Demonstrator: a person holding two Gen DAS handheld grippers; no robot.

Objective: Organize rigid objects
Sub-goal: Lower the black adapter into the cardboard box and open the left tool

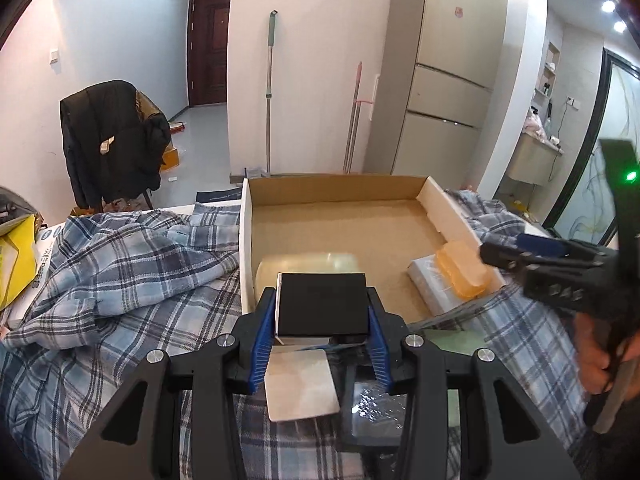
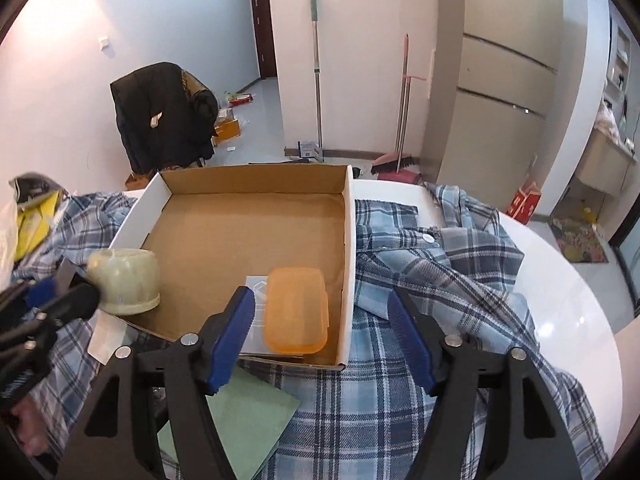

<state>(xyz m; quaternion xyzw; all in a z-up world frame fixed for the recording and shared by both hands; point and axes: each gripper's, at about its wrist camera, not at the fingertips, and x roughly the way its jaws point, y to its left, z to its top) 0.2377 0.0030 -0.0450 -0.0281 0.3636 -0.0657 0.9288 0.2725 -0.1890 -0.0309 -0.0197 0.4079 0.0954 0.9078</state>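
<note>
A: Where are we standing?
B: Our left gripper (image 1: pixel 322 312) is pinching the black box (image 1: pixel 322 300) at the cardboard tray's (image 1: pixel 245 248) near edge; our right gripper (image 2: pixel 320 332) is hanging spread and empty over the orange case (image 2: pixel 296 310).
A: Next?
B: We are judging it needs lowering beside the cream jar (image 2: pixel 124 282).

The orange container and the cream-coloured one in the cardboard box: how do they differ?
The orange container is flat, rectangular and see-through; the cream container is rounded, taller and opaque. The orange container rests on a clear wrapped packet at the box's near right corner, while the cream container sits at the near left edge. The open right gripper faces the orange container; the left gripper, clamping a black box, faces the cream one. Both lie inside the cardboard box.
</note>
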